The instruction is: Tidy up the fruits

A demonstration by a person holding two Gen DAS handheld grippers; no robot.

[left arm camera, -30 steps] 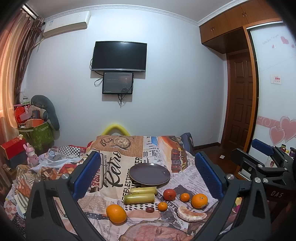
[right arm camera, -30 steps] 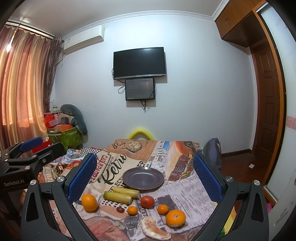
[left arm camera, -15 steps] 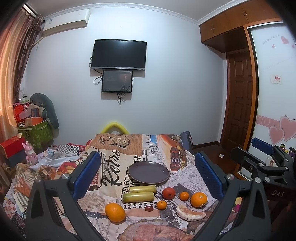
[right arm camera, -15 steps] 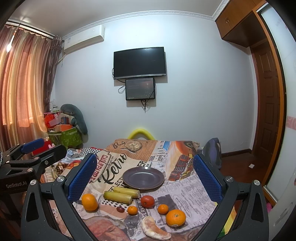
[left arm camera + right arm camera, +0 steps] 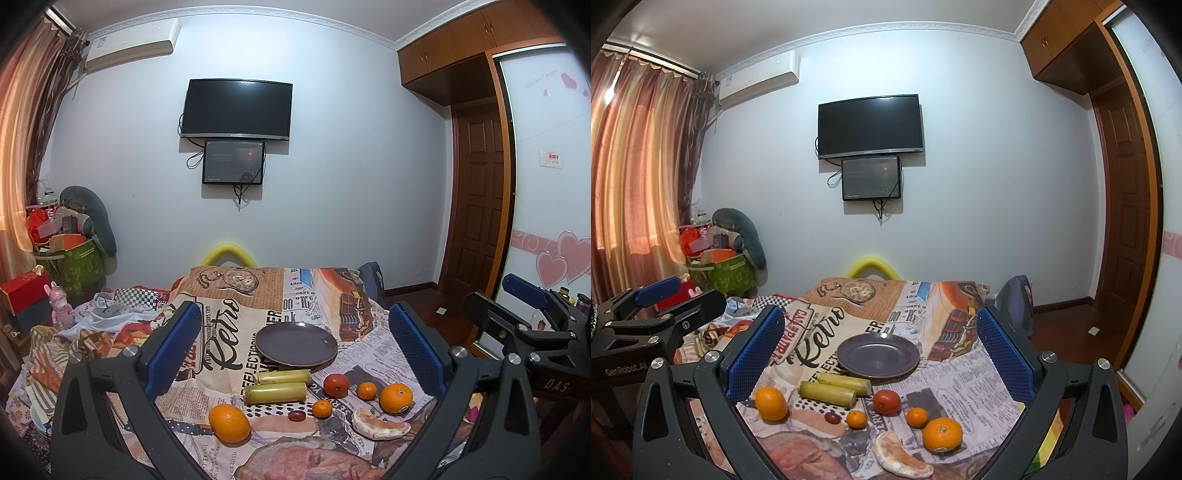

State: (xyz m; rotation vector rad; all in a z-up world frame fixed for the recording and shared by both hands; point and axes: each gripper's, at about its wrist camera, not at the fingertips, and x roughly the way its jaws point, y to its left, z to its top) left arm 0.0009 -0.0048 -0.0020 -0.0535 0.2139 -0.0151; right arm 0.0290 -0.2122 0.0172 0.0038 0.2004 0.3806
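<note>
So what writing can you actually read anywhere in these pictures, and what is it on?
"Retro": large script on the tablecloth.
"GenRobot.AI": on the left gripper body, seen from the right wrist view.
"DAS": on the right gripper body, seen from the left wrist view.
Newspaper print on the cloth, the wall sign and the writing on the wardrobe door: too small or blurred.

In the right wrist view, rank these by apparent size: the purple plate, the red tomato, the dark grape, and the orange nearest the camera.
Largest to smallest:
1. purple plate
2. orange nearest the camera, though nearness enlarges it
3. red tomato
4. dark grape
</note>
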